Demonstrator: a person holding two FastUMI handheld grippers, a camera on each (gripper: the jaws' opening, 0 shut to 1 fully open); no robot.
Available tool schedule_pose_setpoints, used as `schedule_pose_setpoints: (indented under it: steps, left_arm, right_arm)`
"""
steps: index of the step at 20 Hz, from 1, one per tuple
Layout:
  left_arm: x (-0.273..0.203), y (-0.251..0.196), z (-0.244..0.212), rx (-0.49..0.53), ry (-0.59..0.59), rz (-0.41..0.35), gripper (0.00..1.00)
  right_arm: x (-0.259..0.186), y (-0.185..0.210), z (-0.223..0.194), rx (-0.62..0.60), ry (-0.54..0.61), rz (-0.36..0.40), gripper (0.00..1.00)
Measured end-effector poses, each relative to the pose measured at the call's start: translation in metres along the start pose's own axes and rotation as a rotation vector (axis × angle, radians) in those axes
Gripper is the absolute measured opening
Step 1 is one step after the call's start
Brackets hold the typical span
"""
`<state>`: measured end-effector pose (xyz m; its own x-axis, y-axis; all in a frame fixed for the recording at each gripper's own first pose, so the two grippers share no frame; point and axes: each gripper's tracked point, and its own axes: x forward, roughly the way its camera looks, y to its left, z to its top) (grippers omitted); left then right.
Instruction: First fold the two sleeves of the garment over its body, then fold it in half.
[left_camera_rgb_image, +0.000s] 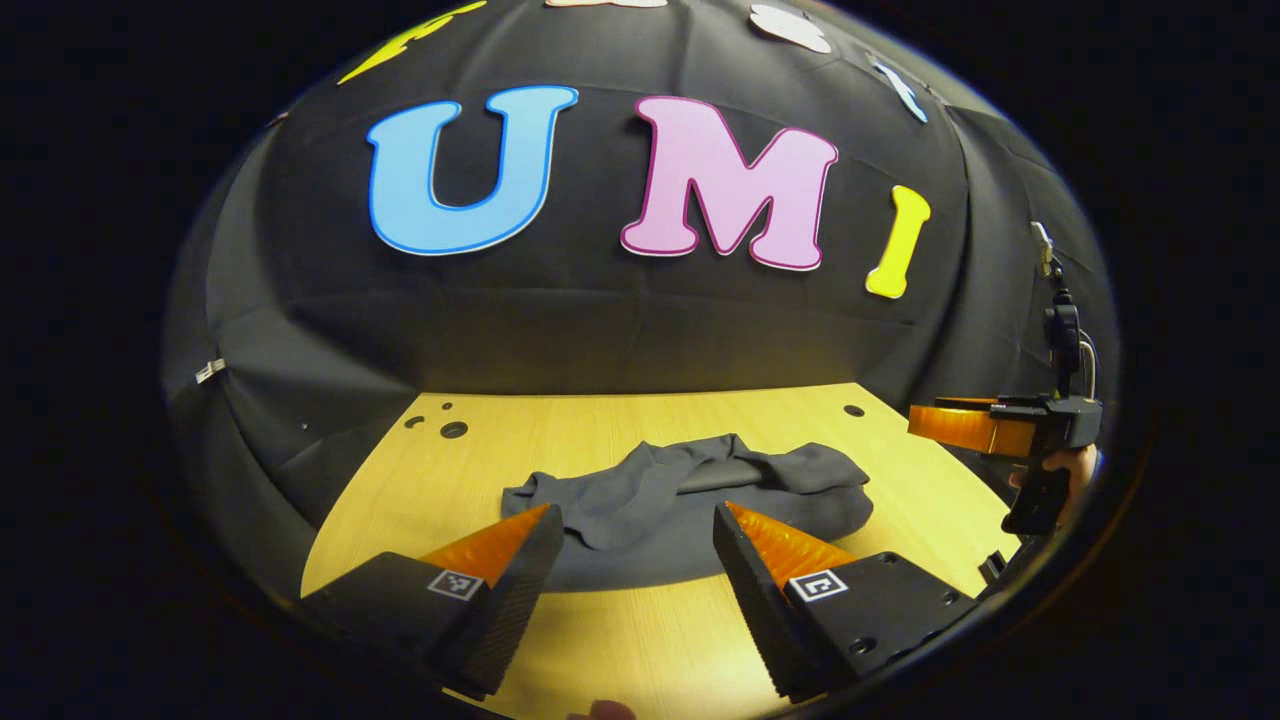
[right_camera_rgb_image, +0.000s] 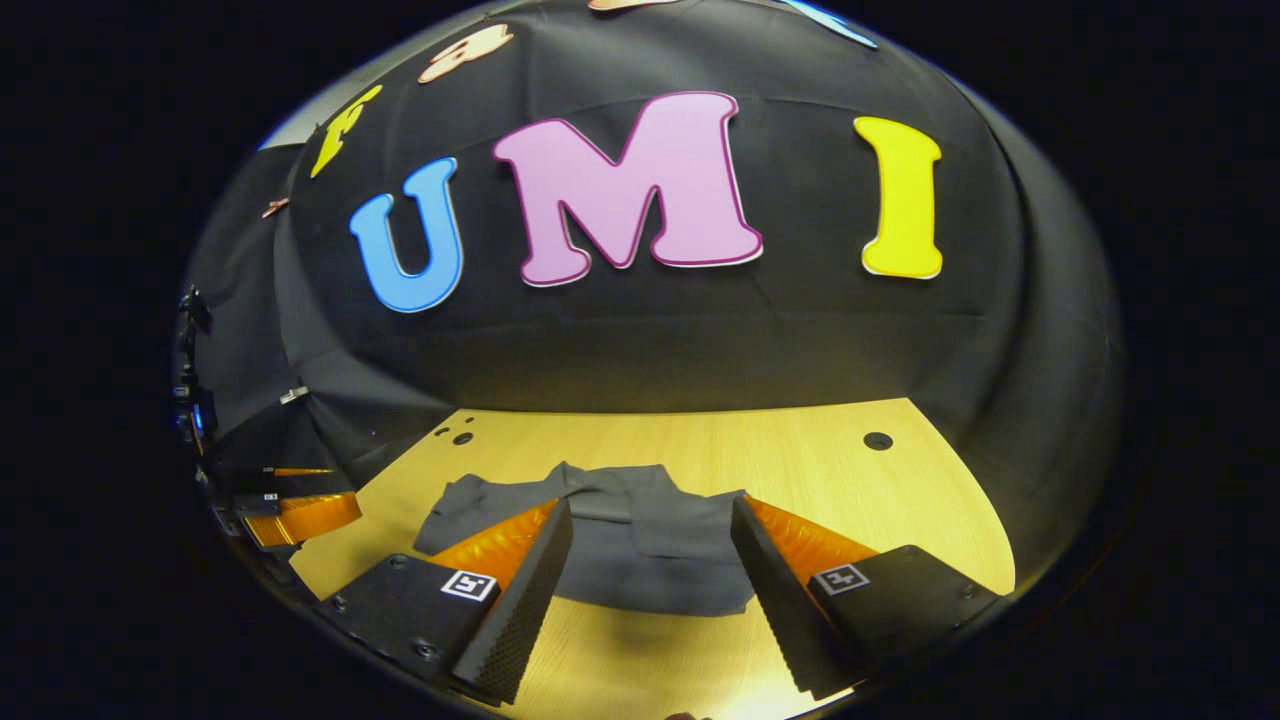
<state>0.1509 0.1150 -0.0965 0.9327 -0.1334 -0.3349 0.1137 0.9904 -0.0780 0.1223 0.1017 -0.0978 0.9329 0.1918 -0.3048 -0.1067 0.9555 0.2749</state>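
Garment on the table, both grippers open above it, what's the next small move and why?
Probably lower the left gripper to pinch a sleeve end on the garment. It lies rumpled on the table, its sleeves not neatly folded, and both grippers, including the right gripper, are open and holding nothing.

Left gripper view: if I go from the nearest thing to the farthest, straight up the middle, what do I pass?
The left gripper with its fingers spread open, then bare wooden table, then the crumpled dark grey garment, then more table, then the black cloth wall at the back.
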Motion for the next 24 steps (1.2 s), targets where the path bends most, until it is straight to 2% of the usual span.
schedule_pose_setpoints:
  steps: [3, 5, 8, 13, 22, 24]
  left_arm:
    - [-0.025, -0.001, -0.009, -0.038, 0.0, 0.006, 0.95]
    - [-0.039, 0.001, -0.012, -0.027, -0.008, 0.009, 0.96]
    - [-0.053, 0.0, -0.018, -0.007, 0.0, -0.004, 0.96]
    - [-0.061, -0.006, -0.031, -0.013, 0.014, -0.016, 0.96]
    - [-0.072, -0.027, -0.042, -0.031, -0.006, 0.145, 0.96]
    - [-0.077, -0.033, -0.051, -0.029, 0.011, 0.188, 0.96]
  right_arm:
    - [-0.023, 0.031, -0.013, 0.001, 0.03, 0.037, 0.98]
    - [-0.033, 0.036, -0.022, -0.014, 0.048, 0.038, 0.99]
    - [-0.043, 0.041, -0.029, -0.015, 0.061, 0.019, 0.99]
    - [-0.055, 0.038, -0.018, -0.015, 0.033, -0.021, 0.99]
    - [-0.078, 0.027, -0.03, -0.058, 0.035, 0.118, 0.99]
    - [-0.085, 0.017, -0.039, -0.056, 0.053, 0.126, 0.99]
